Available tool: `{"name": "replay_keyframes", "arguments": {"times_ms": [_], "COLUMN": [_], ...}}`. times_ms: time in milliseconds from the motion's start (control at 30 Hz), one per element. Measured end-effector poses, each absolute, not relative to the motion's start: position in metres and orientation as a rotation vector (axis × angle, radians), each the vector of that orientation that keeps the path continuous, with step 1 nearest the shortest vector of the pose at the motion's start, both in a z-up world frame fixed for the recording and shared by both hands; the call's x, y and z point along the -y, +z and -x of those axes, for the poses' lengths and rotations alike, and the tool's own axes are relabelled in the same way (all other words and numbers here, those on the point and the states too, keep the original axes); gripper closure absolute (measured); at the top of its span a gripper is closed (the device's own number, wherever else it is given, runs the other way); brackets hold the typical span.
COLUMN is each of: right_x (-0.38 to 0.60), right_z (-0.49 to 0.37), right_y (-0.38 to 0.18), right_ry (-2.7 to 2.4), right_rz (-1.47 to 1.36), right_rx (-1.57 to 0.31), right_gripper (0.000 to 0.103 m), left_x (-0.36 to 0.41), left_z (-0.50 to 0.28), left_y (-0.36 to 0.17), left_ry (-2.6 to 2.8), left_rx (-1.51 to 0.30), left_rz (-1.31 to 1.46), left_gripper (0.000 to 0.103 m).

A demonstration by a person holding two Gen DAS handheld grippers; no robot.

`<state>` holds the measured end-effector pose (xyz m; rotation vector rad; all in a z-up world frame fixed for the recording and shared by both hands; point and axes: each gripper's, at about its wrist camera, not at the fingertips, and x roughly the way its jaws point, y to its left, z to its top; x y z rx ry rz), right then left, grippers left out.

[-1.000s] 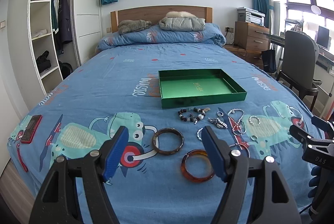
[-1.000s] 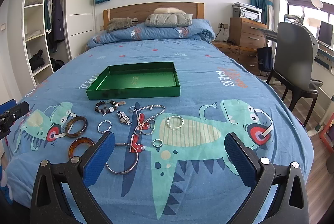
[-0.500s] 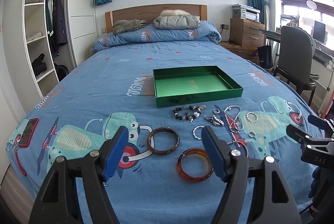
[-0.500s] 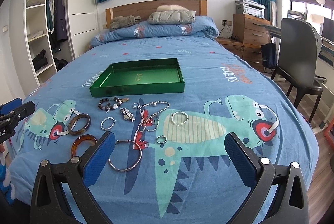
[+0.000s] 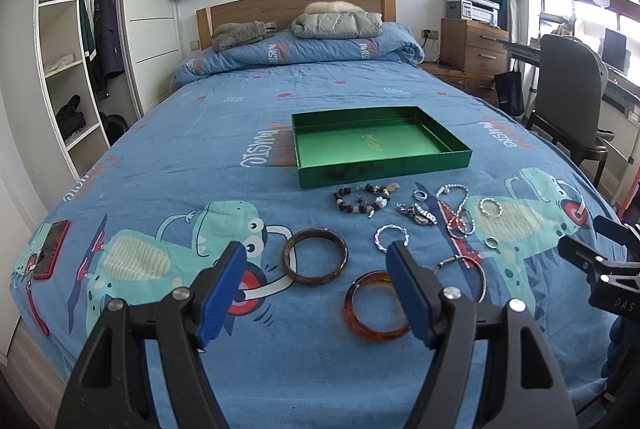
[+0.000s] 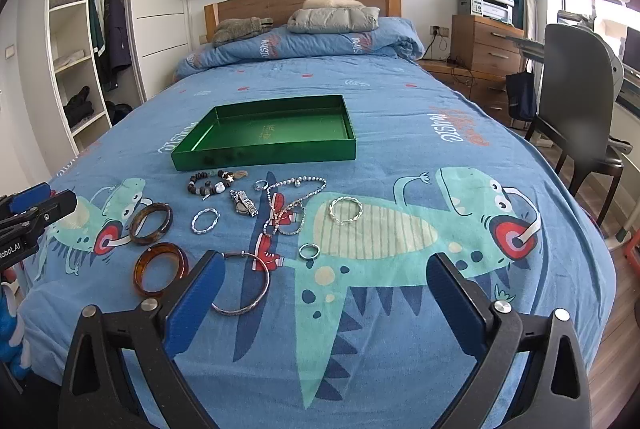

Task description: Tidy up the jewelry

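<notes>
Jewelry lies loose on the blue bedspread in front of an empty green tray [image 5: 384, 169] [image 6: 264, 153]. It includes a dark brown bangle [image 5: 344, 253] [image 6: 164, 213], an amber bangle [image 5: 352, 317] [image 6: 140, 277], a thin silver bangle [image 5: 480, 269] [image 6: 260, 289], a beaded bracelet [image 5: 352, 208] [image 6: 208, 185], a bead necklace [image 5: 456, 217] [image 6: 292, 205], twisted silver bracelets and small rings [image 6: 309, 251]. My left gripper [image 5: 316, 253] is open, hovering short of the two bangles. My right gripper [image 6: 325, 263] stands wide with its jaws closing slightly, nothing between them, near the silver bangle.
A red phone [image 5: 50, 249] lies at the bed's left edge. Folded quilt and pillows [image 5: 336, 25] sit by the headboard. A grey chair [image 5: 568, 101] and wooden dresser [image 5: 472, 45] stand right of the bed, open wardrobe shelves [image 5: 68, 61] to the left.
The right gripper's jaws have drawn slightly closer together. Both grippers stay in nearly the same place, and no jewelry has moved.
</notes>
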<state>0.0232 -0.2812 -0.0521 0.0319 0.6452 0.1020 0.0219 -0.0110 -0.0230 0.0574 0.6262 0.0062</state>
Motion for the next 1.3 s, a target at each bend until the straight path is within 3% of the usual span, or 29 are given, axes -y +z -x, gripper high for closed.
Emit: {"name": "replay_keyframes", "arguments": {"times_ms": [200,367,467,733,867,967,1300], "right_x": [0.275,0.258,0.247,0.234,0.231,0.226,0.208], "right_z": [-0.029,-0.044,-0.057,-0.089,-0.103,-0.109,-0.117], "right_y": [-0.063,-0.08,-0.093,-0.116,-0.127,-0.132,-0.144], "right_ry": [0.135,0.215,0.264,0.313,0.327,0.334,0.337], "right_rz": [-0.028,-0.021,-0.016,0.008,0.019,0.036,0.168], "right_rx": [-0.702,-0.801,-0.866,-0.961,-0.999,-1.006,-0.99], "right_gripper": [0.021,0.057,0.07,0.076,0.08,0.081,0.084], "left_x": [-0.005,-0.006,-0.001,0.011,0.012,0.014,0.017], "left_z": [-0.029,-0.039,-0.048,-0.077,-0.088,-0.091,-0.098], "left_y": [-0.04,-0.065,-0.08,-0.114,-0.129,-0.135,-0.141], "left_ry": [0.016,-0.042,-0.074,-0.095,-0.103,-0.12,-0.157], "left_rx": [-0.686,-0.774,-0.828,-0.922,-0.967,-0.973,-0.96], "left_rz": [-0.021,0.021,0.034,0.026,0.023,0.014,-0.019], "left_gripper": [0.032,0.033,0.034,0.044,0.061,0.067,0.07]}}
